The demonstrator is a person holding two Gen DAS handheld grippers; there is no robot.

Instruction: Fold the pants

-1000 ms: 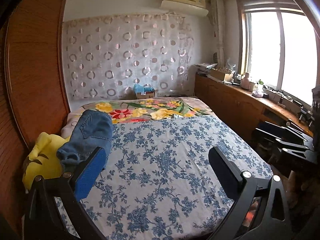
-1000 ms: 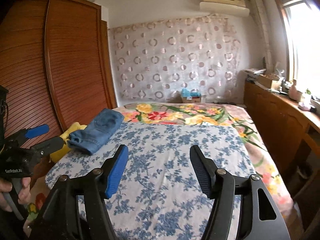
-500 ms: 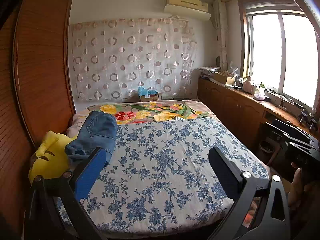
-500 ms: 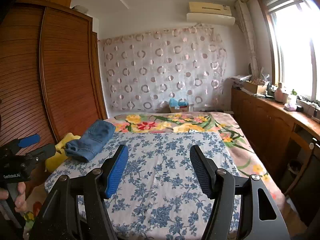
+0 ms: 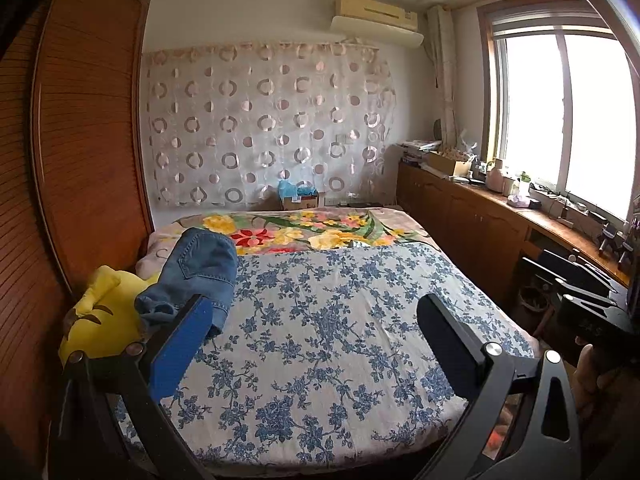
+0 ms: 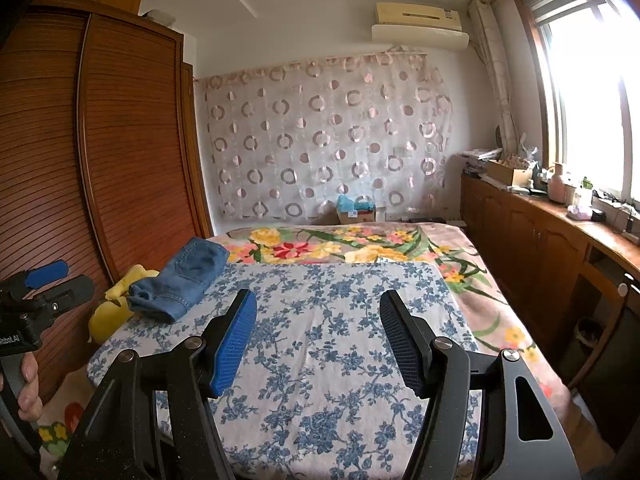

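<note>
Your wardrobe (image 6: pixel 100 152) fills the left side of the room, its slatted wooden doors shut, right beside the bed (image 6: pixel 340 360). Between wardrobe and bed, at the bed's left edge, a yellow plush (image 5: pixel 100 312) is wedged, partly under the jeans (image 5: pixel 200 276).

The jeans are your task's thing: they lie folded into a compact bundle on the bed's left edge, about halfway up it, one end on the blue-flowered sheet (image 5: pixel 320 320) and the other reaching toward the bright floral blanket (image 5: pixel 304 232) at the bed's far end. Neither gripper touches them.

Your left gripper (image 5: pixel 316 320) hangs over the near part of the bed, jaws spread wide with nothing between them but the sheet below. In its own view the blue pad (image 5: pixel 180 352) overlaps the jeans' near end, but the right wrist view shows that gripper off to the bed's left, clear of the bundle, with your hand (image 6: pixel 24 384) on its handle.

Your right gripper (image 6: pixel 318 328) is also over the near part of the bed, toward the middle, jaws apart about halfway and gripping nothing.

Behind the bed, a circle-patterned curtain (image 6: pixel 328 140) covers the wall, with a small box (image 6: pixel 356 210) on the floor below it and an air conditioner (image 6: pixel 420 24) above. Right of the bed runs a wooden counter (image 6: pixel 560 232) under the window (image 6: pixel 588 92), cluttered with small items too tiny to tell apart.
</note>
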